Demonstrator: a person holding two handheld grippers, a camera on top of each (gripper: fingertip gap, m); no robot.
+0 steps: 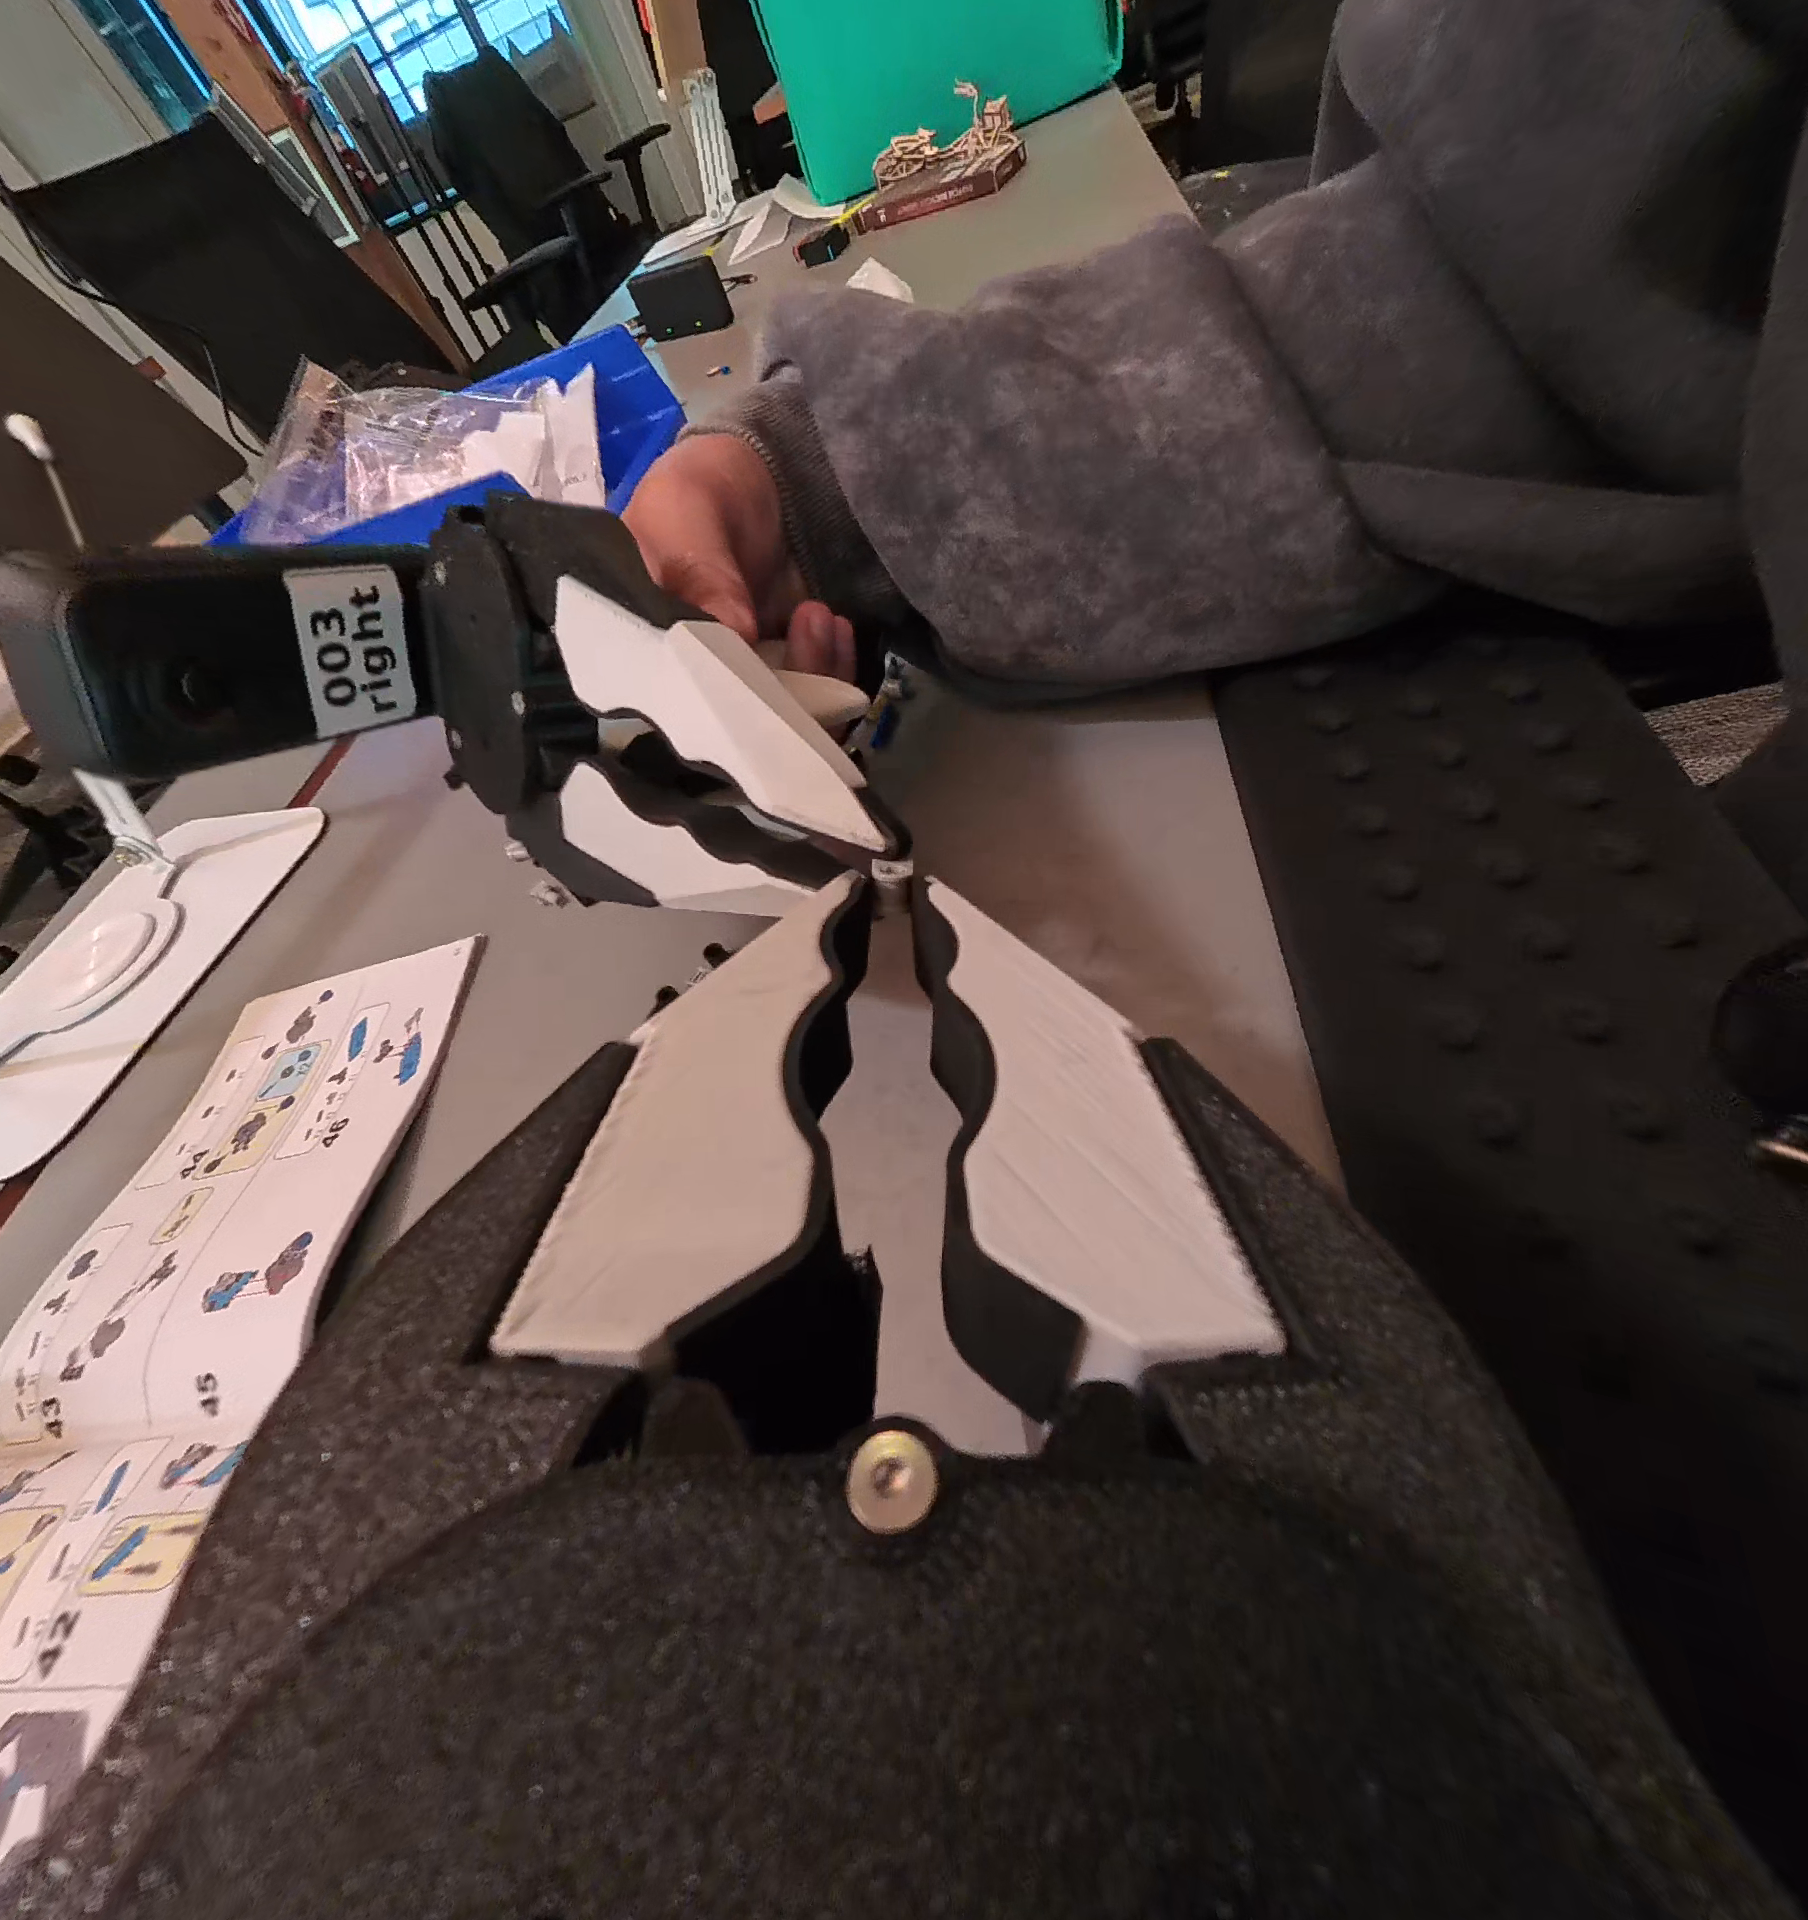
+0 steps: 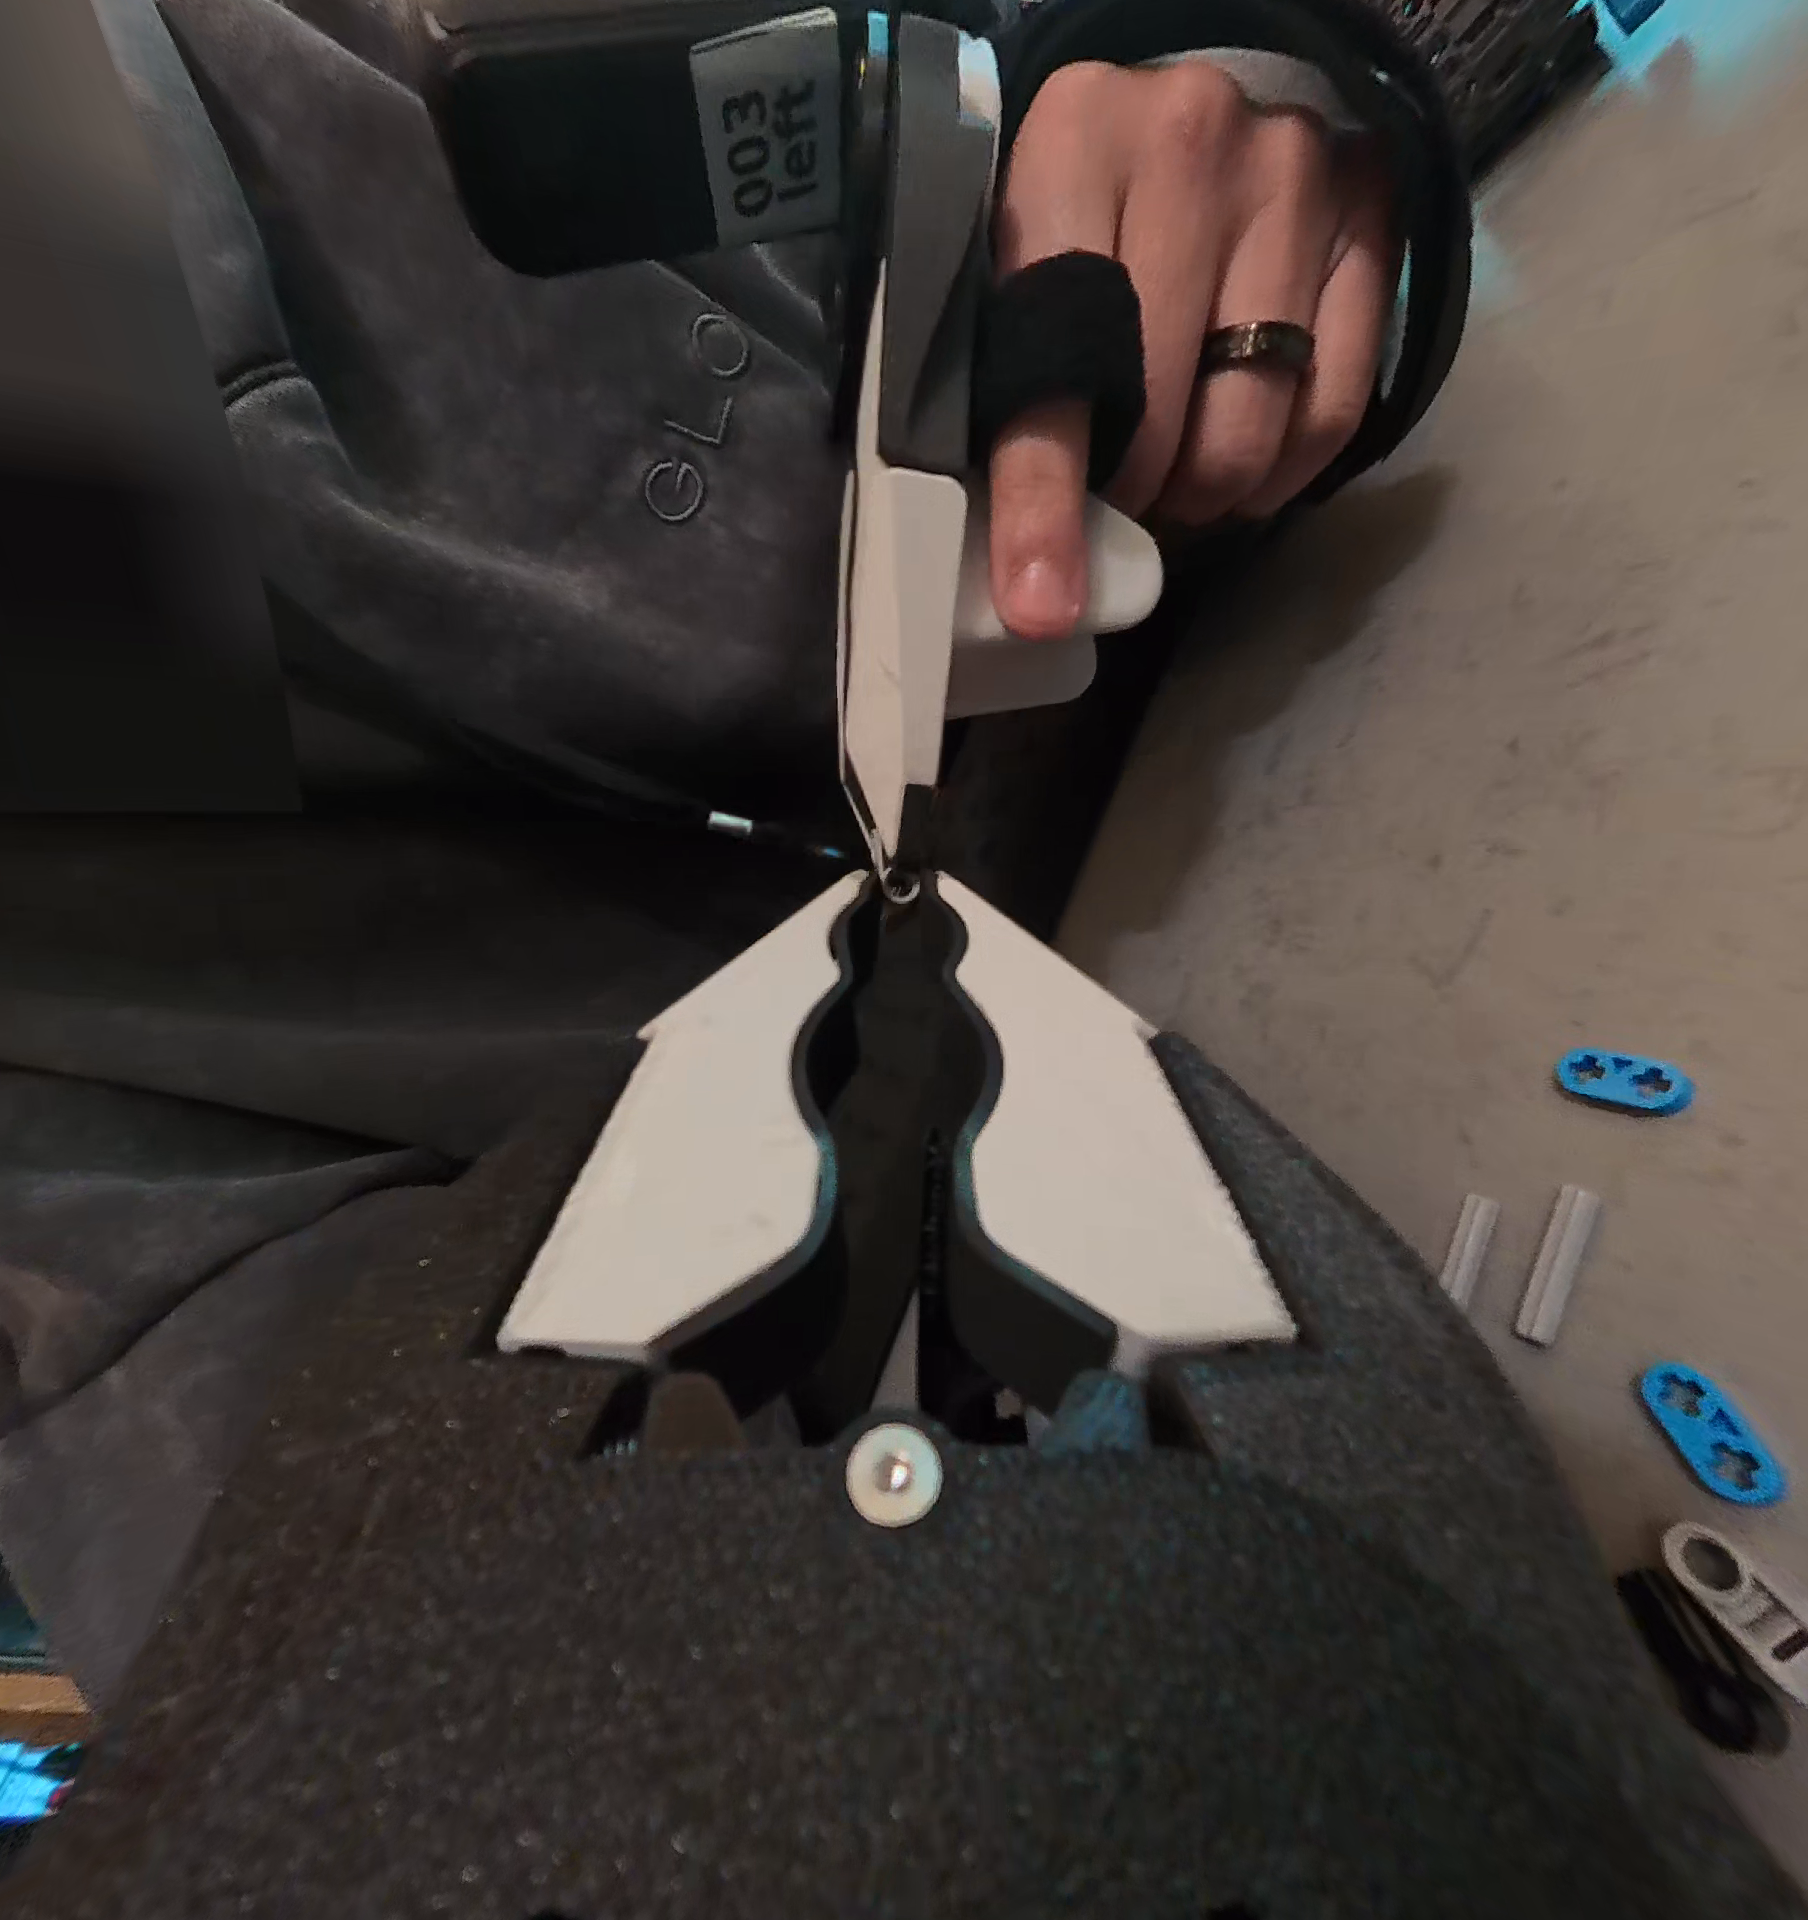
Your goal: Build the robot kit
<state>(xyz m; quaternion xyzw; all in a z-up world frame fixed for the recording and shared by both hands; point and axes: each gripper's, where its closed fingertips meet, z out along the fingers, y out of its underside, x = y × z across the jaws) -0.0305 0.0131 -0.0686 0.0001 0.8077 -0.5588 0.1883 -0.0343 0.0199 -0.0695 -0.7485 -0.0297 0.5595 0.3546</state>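
Peg (image 1: 891, 878), small and grey, sits pinched at the left gripper (image 1: 887, 883) tips above the table (image 1: 1066, 935); the right gripper (image 1: 884, 836) meets it tip to tip, nearly closed, its grasp unclear. Left lies a booklet (image 1: 256, 1164). Farther off, a blue bin (image 1: 630, 416) holds clear bags (image 1: 380, 447) and papers.

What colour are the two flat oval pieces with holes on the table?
Blue; both oval pieces show best in the right wrist view.
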